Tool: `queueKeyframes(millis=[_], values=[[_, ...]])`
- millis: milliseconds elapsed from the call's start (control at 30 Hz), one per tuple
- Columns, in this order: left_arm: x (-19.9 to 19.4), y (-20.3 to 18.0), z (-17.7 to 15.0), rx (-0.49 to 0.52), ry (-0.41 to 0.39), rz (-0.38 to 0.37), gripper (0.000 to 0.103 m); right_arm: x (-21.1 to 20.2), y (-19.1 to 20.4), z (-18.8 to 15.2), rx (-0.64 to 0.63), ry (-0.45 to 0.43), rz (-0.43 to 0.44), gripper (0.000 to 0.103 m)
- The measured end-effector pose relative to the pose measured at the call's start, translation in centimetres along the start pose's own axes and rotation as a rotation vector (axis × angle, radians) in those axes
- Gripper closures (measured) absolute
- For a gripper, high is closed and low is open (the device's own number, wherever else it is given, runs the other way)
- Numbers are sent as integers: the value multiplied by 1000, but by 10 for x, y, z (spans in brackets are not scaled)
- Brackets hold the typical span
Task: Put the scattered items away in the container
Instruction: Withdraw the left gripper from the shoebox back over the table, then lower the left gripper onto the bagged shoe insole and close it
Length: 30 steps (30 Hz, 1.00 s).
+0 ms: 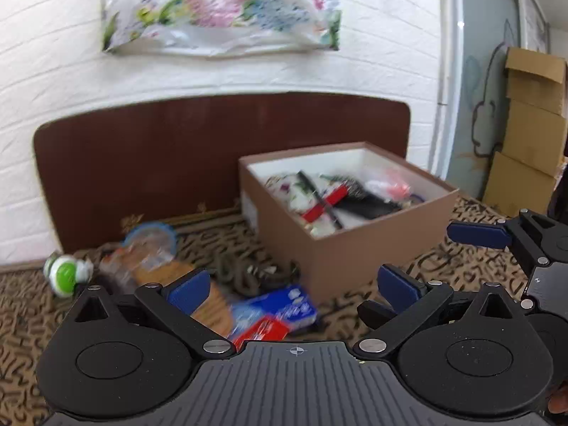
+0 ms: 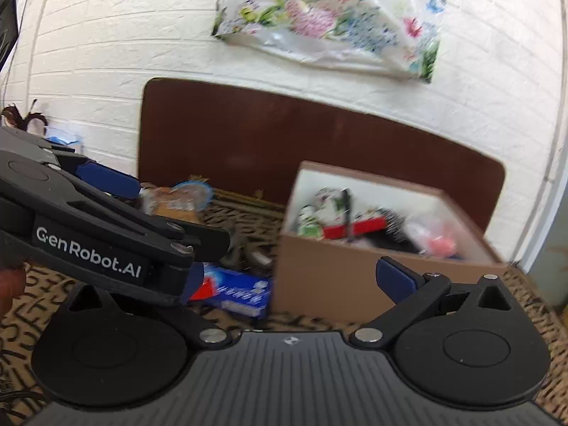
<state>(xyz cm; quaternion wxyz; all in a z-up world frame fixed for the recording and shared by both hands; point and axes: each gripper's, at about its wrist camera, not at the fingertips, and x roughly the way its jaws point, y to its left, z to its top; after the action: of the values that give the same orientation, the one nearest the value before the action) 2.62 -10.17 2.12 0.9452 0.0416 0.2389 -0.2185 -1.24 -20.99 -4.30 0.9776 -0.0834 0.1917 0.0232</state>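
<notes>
Cardboard toothpaste box (image 1: 275,310) is lying light and stiff beside the container (image 1: 349,209); both grippers (image 1: 294,285) (image 2: 296,280) are hovering spread, empty; pinching its long sides looks best.

Brown box (image 1: 355,248) with white lining, blue-and-red carton (image 1: 273,314), black-squiggled tan cloth (image 1: 21,305).

Both tools hover empty over the patterned desk (image 2: 532,298)

The right tool (image 2: 289,280) stands wide apart, empty; the left tool (image 2: 159,234) crosses in from the left. A blue-and-red toothpaste box (image 2: 238,293) lies just beside the brown box (image 2: 337,284), which holds blurred items.
</notes>
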Motion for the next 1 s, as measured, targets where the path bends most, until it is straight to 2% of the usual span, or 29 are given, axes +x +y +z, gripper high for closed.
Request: queueKeyframes(millis=[200, 367, 667, 800, 1000], values=[[-2, 26, -31, -23, 71, 33, 0, 9, 39, -21, 6, 48, 73, 0], [5, 54, -46, -80, 131, 56, 0, 22, 48, -27, 27, 79, 111, 0], [24, 91, -39, -134, 118, 88, 3, 55, 55, -23, 15, 101, 155, 1], [42, 107, -33, -184, 152, 60, 9, 68, 63, -19, -6, 94, 165, 1], [62, 120, -24, -216, 160, 37, 11, 94, 63, -4, 12, 79, 193, 4]])
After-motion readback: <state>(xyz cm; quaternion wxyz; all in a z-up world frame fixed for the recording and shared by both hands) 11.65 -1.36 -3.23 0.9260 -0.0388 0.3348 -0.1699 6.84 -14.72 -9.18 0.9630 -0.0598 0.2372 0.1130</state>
